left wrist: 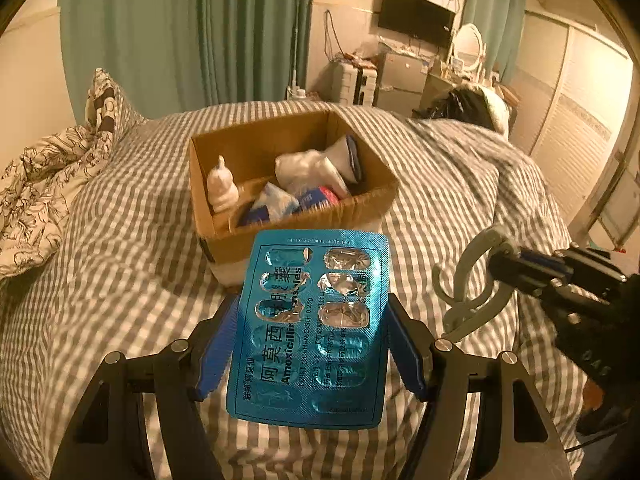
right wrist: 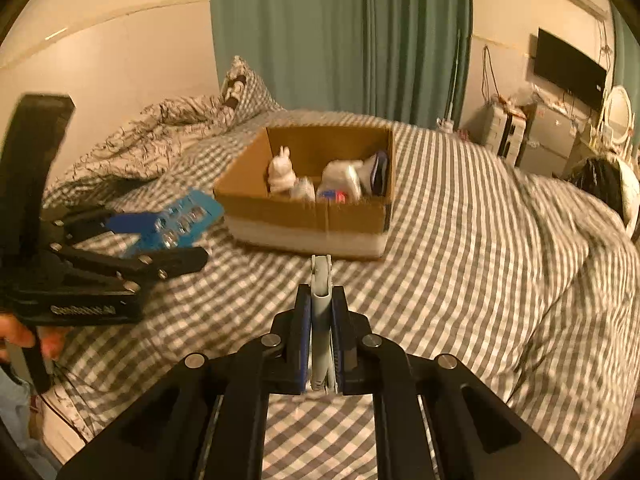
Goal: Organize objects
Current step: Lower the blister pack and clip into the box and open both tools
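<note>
I see the bed (left wrist: pixel 120 240) under its grey-and-white checked cover filling both views, and I take the cardboard box (left wrist: pixel 224 152) standing on it as my landmark. Behind the box hang green curtains (left wrist: pixel 160 32), and off to its left lies a crumpled floral duvet (left wrist: pixel 36 196). The box is open at the top and holds a small white bottle (left wrist: pixel 221 190), a white crinkled wrapped bundle (left wrist: pixel 308 168) and some blue-and-white packets (left wrist: pixel 276 204) against its near wall. In front of the box, on its near side, my left gripper (left wrist: pixel 310 344) has its jaws set wide, as wide as the blue blister pack (left wrist: pixel 312 332) clamped between the blue pads (left wrist: pixel 218 352), one pad on each long edge; the pack stands tilted upward with its top edge just short of the box's near wall, and several of its pockets are burst open, showing silver foil. To the right of that, also on the near side of the box, my right gripper (right wrist: pixel 321 300) has its jaws drawn narrow, pinching a grey plastic clip (right wrist: pixel 321 312) edge-on between them; the clip's tip points toward the box's front wall, a little apart from it. From the left wrist the same clip (left wrist: pixel 472 284) shows its curved open loops sticking out past the fingertips.
</note>
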Motion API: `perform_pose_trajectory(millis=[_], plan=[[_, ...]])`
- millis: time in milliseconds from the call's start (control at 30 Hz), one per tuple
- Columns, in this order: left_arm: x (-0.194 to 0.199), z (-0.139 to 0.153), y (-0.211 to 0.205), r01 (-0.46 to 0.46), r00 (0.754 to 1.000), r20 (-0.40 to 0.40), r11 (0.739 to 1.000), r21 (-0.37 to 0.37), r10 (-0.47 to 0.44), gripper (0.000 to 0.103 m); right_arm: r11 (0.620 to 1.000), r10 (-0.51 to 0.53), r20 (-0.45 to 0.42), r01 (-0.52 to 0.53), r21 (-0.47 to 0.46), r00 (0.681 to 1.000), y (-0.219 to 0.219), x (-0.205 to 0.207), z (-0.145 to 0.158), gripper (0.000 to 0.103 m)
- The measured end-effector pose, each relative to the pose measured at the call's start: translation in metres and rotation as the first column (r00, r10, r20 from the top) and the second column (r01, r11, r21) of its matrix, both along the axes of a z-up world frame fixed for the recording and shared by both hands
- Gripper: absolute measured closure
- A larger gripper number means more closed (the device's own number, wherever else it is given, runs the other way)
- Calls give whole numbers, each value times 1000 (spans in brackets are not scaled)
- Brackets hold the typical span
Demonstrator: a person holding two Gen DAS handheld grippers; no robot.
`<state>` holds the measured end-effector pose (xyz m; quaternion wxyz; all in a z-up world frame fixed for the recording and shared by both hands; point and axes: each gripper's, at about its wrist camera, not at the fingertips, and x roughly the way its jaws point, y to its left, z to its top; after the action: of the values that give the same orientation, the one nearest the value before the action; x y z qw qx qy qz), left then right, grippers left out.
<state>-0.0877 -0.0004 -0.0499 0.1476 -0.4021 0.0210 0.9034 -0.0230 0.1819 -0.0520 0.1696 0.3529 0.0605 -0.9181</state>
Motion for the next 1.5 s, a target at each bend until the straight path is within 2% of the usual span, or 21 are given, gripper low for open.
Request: perform_pose_trajectory(millis=[200,367,533,733,867,967,1033,1133,1200,1233,1300,1333,1367,1500], plan=[[-33,37,-2,-24,997,-75,1000,11,25,32,999,32,-94,-32,1,995,-6,-25,52,94],[-76,66,-5,-54,990,-128,998,28,57,32,998,60,-166,-63,-13,984,-15,-61,92,94],[-121,70,-3,-84,986,-143,996,2,83,32,995,98,-167,-102,-16,981,-25,-103,105,94],[-169,46,-3,-129,985,-119,991,-19,126,32,994,105,-124,-107,-11,987,-31,-163,93,94],[-194,20,-6,-143,987,-77,990,-21,141,32,989,138,-44,-140,-48,989,-33,-200,69,94],[-211,0,-8,-135,990,-33,991,-18,135,32,984,166,50,-161,-82,985,-37,-230,40,94],[-220,-12,-11,-139,990,-17,990,-19,139,32,985,161,92,-154,-76,983,-39,-243,24,94],[-228,-23,-14,-154,988,1,988,-14,154,30,989,138,101,-133,-63,985,-41,-257,11,93],[-232,-27,-15,-152,988,15,988,-2,152,25,994,107,83,-105,-30,991,-44,-264,5,93],[-234,-29,-16,-155,988,19,988,0,155,22,995,97,78,-96,-25,992,-44,-267,2,91],[-234,-30,-15,-161,987,13,987,-7,161,17,997,67,61,-66,-33,996,-40,-274,1,70],[-233,-28,-14,-164,986,7,986,-11,164,14,998,52,49,-50,-44,997,-38,-275,3,56],[-231,-26,-12,-163,987,1,986,-14,163,11,998,38,40,-36,-59,998,-35,-276,6,51],[-222,-10,-5,-161,987,-20,987,-29,160,9,997,5,4,-4,-79,1000,-26,-266,26,48]])
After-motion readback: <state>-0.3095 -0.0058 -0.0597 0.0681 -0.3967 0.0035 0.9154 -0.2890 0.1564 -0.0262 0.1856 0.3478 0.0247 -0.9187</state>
